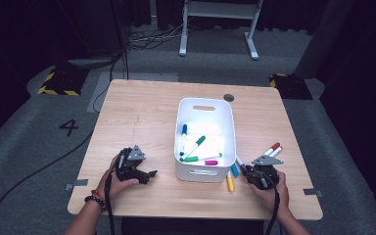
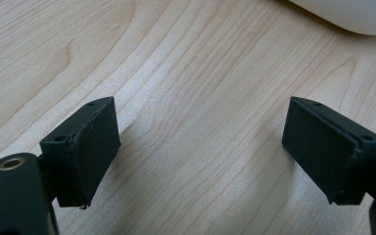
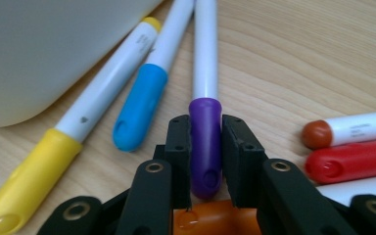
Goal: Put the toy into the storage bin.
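Wooden table [image 1: 142, 117] on grey floor [image 1: 24, 132], dark surroundings

white bin [image 1: 205, 105], purple-capped marker [image 3: 205, 142], yellow-capped marker [image 3: 39, 174], pale wood table [image 1: 142, 112]

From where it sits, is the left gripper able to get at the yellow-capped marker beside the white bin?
Probably not directly. The left gripper, jaws open over bare table, sits left of the white plastic bin, and the yellow-capped marker lies on the bin's far side; it would have to go around.
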The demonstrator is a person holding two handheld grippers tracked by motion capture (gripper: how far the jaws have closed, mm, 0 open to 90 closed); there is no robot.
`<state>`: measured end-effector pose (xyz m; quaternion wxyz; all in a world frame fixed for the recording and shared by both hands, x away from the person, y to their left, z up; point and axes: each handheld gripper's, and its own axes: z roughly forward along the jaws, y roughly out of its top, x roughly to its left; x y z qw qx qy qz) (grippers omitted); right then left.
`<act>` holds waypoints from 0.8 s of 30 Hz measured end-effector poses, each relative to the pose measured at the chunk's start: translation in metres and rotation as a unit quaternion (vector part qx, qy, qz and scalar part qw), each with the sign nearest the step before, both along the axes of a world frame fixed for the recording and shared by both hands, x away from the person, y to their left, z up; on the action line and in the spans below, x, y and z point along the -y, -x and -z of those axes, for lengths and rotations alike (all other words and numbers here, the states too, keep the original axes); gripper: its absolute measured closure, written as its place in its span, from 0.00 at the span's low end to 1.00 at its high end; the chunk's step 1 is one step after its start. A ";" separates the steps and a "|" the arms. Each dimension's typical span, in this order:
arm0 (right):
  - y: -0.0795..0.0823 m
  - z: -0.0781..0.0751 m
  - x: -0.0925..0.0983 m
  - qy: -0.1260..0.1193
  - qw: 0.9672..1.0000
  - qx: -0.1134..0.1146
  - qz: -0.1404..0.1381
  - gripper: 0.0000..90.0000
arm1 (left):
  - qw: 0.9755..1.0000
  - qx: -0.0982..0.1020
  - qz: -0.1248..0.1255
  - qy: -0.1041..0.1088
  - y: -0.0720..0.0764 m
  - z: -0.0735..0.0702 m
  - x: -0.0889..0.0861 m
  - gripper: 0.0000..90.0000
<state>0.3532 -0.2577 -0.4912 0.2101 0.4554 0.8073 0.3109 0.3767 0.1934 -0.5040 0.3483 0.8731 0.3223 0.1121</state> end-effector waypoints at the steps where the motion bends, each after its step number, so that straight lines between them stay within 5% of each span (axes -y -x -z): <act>1: 0.000 0.000 0.001 -0.002 1.000 0.000 0.004 0.83 | 1.000 0.000 0.000 0.000 0.000 0.000 0.000 0.16; 11: 0.004 -0.011 0.001 0.021 0.999 0.036 -0.004 0.84 | 1.000 -0.002 0.001 0.001 0.000 0.000 0.000 0.16; 24: 0.013 -0.046 0.027 -0.032 0.996 0.079 -0.015 0.84 | 1.000 -0.002 0.001 0.001 0.000 0.000 0.000 0.16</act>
